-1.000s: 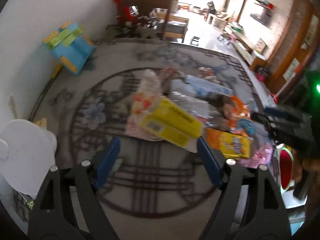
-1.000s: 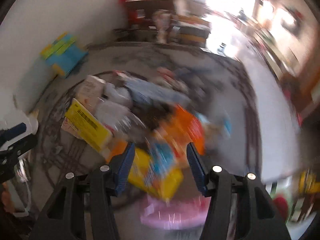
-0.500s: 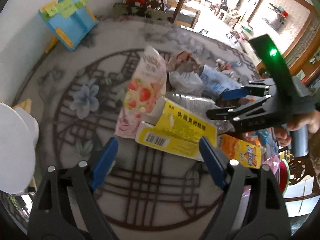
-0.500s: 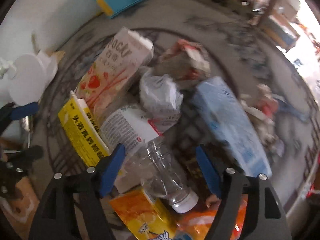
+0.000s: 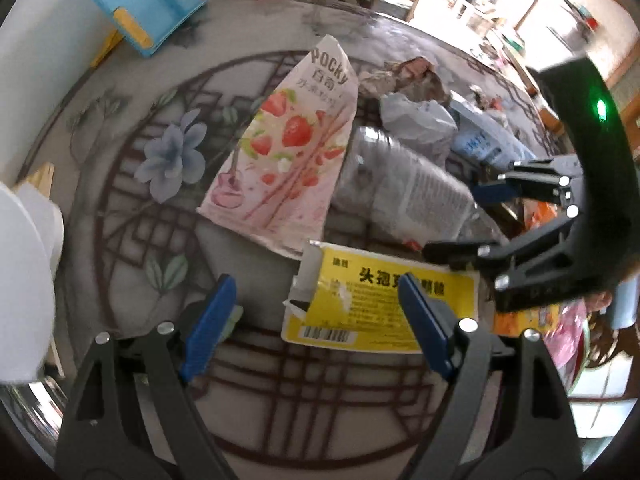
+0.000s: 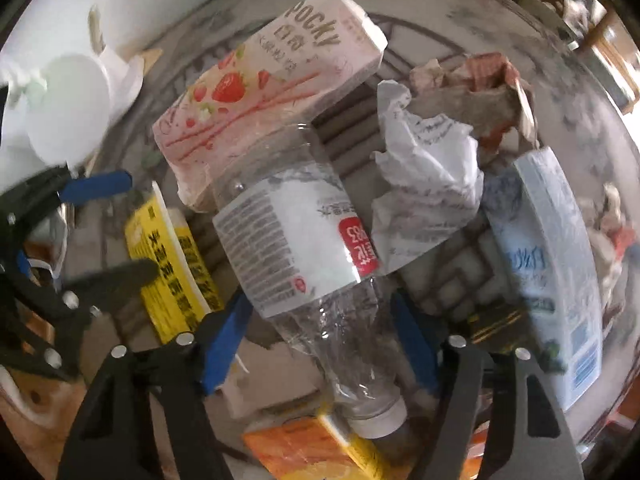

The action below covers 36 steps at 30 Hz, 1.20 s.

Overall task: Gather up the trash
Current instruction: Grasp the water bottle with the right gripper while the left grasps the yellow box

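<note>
- Right gripper [image 6: 318, 344]: jaws spread, nothing clamped; the clear plastic bottle [image 6: 308, 256] is straddled near its neck, white cap toward the camera.
- Left gripper [image 5: 312, 316]: jaws spread, nothing held; the yellow box [image 5: 384, 304] lies between and just ahead of its fingertips, one blue pad overlapping the box's right part in view.
- Step in hand, as judged: bottle to be clamped by the right gripper, yellow box lined up for the left.
- Bottle is thin and crumpled: closure is best made on the stiffer neck or shoulder, slowly, so it is not squirted out forward.
- Bottle rests against the Pocky box [image 6: 272, 88] and the crumpled white paper [image 6: 428, 184]; a straight lift is advised so neighbours are not dragged.
- Yellow box lies flat on the bench [image 5: 132, 208]; an edge must be caught, torn flap end is nearest the left pad.
- The two grippers are near each other over the pile; a collision is to be watched for.
- Count, as visible: one bottle, one yellow box, one Pocky box, one light-blue carton [image 6: 548, 264], one orange box [image 6: 316, 448], one white paper wad, one brownish crumpled wad [image 6: 476, 84].
- More scraps at the far right are too blurred to be counted.
- No bin can be made out.
</note>
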Available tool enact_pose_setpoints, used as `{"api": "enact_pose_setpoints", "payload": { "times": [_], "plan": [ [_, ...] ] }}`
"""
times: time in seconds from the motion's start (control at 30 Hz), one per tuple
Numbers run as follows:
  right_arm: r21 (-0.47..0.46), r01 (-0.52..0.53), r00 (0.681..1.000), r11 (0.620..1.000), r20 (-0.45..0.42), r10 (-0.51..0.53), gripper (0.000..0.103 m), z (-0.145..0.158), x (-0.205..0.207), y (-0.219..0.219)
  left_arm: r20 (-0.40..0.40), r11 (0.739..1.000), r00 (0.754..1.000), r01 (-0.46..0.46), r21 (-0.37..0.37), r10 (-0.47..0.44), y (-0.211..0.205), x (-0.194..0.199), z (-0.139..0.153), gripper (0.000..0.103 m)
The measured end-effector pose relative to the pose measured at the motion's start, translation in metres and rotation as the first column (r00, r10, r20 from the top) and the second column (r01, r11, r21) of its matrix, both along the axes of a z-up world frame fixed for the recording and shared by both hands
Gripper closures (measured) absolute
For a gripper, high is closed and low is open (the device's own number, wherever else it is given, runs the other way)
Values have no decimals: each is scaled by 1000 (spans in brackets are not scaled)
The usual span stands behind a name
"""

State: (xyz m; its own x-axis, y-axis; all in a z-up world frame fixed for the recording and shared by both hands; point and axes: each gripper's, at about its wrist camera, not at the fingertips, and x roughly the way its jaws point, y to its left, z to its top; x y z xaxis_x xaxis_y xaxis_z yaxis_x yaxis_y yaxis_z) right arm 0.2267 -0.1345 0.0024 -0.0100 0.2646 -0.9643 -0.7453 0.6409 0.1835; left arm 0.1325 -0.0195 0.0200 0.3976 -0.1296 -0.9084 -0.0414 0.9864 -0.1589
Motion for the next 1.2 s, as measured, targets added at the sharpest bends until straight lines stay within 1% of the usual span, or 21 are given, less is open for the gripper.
{"api": "enact_pose_setpoints", "payload": {
  "times": [0.1, 0.13, 0.2, 0.23, 0.3, 0.33, 0.37, 0.47, 0.53, 0.6, 0.63, 0.7, 0.73, 0.8, 0.87, 0.93, 0.97, 1.03, 1.1, 1.17, 1.2],
  "plan": [
    [93, 116, 993, 989, 0, -117, 39, 23, 0, -15, 53, 991, 989, 135, 5, -135, -3, -1, 7, 22],
    [125, 152, 988, 981, -6, -152, 39, 31, -1, -22, 63, 976, 974, 217, 24, -218, -7, 1, 10, 22],
    [174, 225, 974, 959, -3, -228, 40, 47, -2, -38, 62, 927, 926, 366, 80, -371, -17, 5, 13, 22],
    [194, 265, 963, 945, 4, -270, 40, 55, -4, -49, 44, 878, 881, 462, 126, -471, -25, 9, 11, 21],
    [231, 350, 932, 908, 12, -362, 40, 69, -8, -75, -5, 798, 812, 575, 182, -584, -35, 17, 5, 21],
    [248, 382, 918, 890, 6, -396, 40, 73, -10, -85, -28, 766, 784, 613, 196, -620, -39, 21, 2, 21],
    [269, 426, 898, 864, -12, -439, 40, 77, -14, -98, -42, 728, 747, 657, 198, -663, -43, 24, 1, 21],
    [302, 515, 851, 802, -68, -521, 40, 81, -30, -120, -73, 641, 655, 753, 149, -752, -52, 34, 0, 21],
    [309, 547, 832, 778, -97, -546, 40, 82, -42, -130, -79, 594, 598, 801, 73, -798, -57, 38, 1, 20],
    [316, 570, 817, 759, -120, -564, 40, 84, -53, -139, -98, 566, 568, 823, 54, -817, -62, 42, -4, 17],
    [316, 578, 812, 753, -126, -570, 40, 87, -55, -140, -128, 546, 547, 837, 49, -827, -66, 43, -10, 16],
    [310, 596, 798, 741, -127, -589, 40, 91, -62, -141, -137, 521, 519, 853, 27, -844, -74, 43, -12, 15],
    [293, 609, 787, 738, -101, -609, 40, 93, -65, -138, -129, 515, 513, 857, 23, -848, -76, 43, -12, 15],
    [245, 623, 771, 743, -30, -636, 40, 100, -76, -134, -135, 522, 519, 853, 15, -844, -81, 42, -13, 15],
    [231, 639, 750, 734, 25, -661, 40, 108, -84, -130, -149, 502, 502, 864, 43, -852, -87, 34, -16, 15],
    [199, 649, 730, 734, 106, -675, 40, 116, -90, -124, -127, 481, 481, 876, 34, -867, -89, 25, -12, 15],
    [186, 652, 721, 735, 150, -677, 40, 122, -94, -121, -123, 484, 483, 875, 27, -867, -90, 22, -12, 15],
    [172, 658, 703, 733, 211, -680, 40, 130, -98, -116, -147, 500, 502, 864, 48, -852, -90, 19, -20, 15],
    [156, 670, 681, 725, 260, -685, 40, 140, -102, -113, -160, 516, 526, 851, 98, -836, -90, 17, -26, 17],
    [150, 679, 662, 719, 297, -688, 40, 146, -104, -112, -158, 555, 566, 825, 110, -809, -88, 17, -30, 27],
    [148, 682, 656, 717, 309, -688, 40, 146, -104, -112, -154, 574, 584, 812, 107, -797, -86, 18, -30, 35]
  ]
}}
